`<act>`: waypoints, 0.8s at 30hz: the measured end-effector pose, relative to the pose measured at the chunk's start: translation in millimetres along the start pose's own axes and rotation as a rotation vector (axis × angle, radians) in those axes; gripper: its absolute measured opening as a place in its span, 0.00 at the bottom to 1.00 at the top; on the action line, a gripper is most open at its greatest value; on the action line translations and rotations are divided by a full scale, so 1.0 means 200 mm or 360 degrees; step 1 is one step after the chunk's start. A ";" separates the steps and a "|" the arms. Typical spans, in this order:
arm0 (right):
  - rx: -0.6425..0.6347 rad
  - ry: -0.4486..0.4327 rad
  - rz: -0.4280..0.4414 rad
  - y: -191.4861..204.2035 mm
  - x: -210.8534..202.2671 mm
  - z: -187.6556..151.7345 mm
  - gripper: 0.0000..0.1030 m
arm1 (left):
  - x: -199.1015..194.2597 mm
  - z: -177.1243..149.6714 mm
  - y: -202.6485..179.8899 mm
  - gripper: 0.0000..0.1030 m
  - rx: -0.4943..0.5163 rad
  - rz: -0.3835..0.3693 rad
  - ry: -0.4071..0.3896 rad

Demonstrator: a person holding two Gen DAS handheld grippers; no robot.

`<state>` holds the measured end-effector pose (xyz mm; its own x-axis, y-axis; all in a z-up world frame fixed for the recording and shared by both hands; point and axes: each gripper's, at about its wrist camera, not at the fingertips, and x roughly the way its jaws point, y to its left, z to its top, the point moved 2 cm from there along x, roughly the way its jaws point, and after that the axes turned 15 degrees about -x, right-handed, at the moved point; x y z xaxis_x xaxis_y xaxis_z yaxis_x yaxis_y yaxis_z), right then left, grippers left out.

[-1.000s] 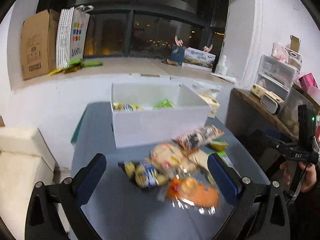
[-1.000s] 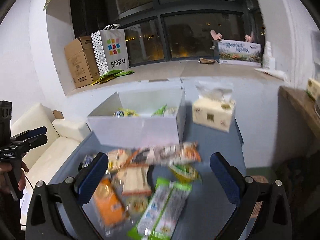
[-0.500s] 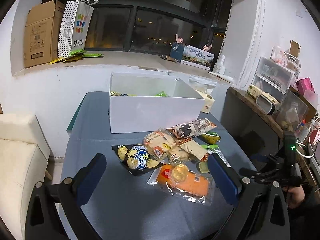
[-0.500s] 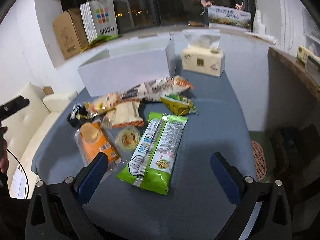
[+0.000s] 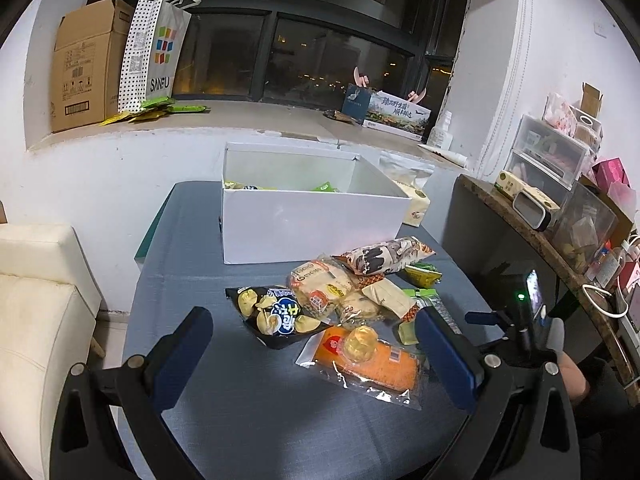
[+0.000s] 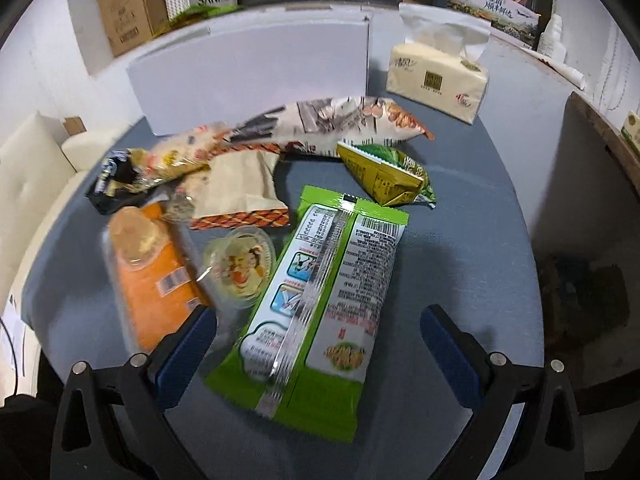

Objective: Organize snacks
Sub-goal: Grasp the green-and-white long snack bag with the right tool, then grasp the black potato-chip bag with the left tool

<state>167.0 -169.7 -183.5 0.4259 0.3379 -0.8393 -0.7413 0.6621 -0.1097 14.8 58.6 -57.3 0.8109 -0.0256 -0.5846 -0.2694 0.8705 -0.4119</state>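
Several snack packs lie in a heap on the blue-grey table (image 5: 248,412). A black chip bag (image 5: 276,316) and an orange pack (image 5: 372,360) lie nearest my left gripper (image 5: 316,342), which hovers open above them. In the right wrist view a long green pack (image 6: 320,300) lies flat between the fingers of my open right gripper (image 6: 316,336), which is low over it. Beside it are a jelly cup (image 6: 239,266), the orange pack (image 6: 154,276), a yellow-green pouch (image 6: 384,174) and a long patterned bag (image 6: 320,124). The white box (image 5: 308,216) behind holds a few snacks.
A tissue pack (image 6: 438,76) stands right of the white box. A cream sofa (image 5: 36,308) is left of the table, a cluttered shelf (image 5: 560,216) right. A person's hand (image 5: 568,376) holds the other gripper's handle at the table's right edge.
Both grippers have come down and closer to the snack heap. The right one has dropped furthest, and the green pack now lies between its fingers. Both have stayed open.
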 end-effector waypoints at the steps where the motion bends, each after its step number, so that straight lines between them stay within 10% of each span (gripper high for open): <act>1: 0.0010 0.0022 -0.0004 0.00 0.02 0.00 1.00 | 0.00 0.00 0.00 1.00 0.0001 0.0002 0.0004; 9: 0.0045 0.0069 -0.0074 -0.10 0.12 -0.02 0.97 | 0.01 -0.01 0.02 1.00 -0.0005 0.0025 0.0007; 13: -0.0030 0.0032 -0.0072 -0.11 0.07 -0.01 0.58 | 0.03 -0.02 0.04 1.00 -0.0031 0.0035 0.0018; 24: 0.0017 -0.0078 -0.0038 -0.15 -0.14 -0.15 0.56 | 0.09 -0.04 0.03 1.00 -0.0014 0.0048 0.0062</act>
<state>160.4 -219.2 -172.6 0.4684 0.3540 -0.8095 -0.7251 0.6775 -0.1232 22.8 59.4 -75.6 0.7817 -0.0186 -0.6234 -0.2981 0.8669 -0.3996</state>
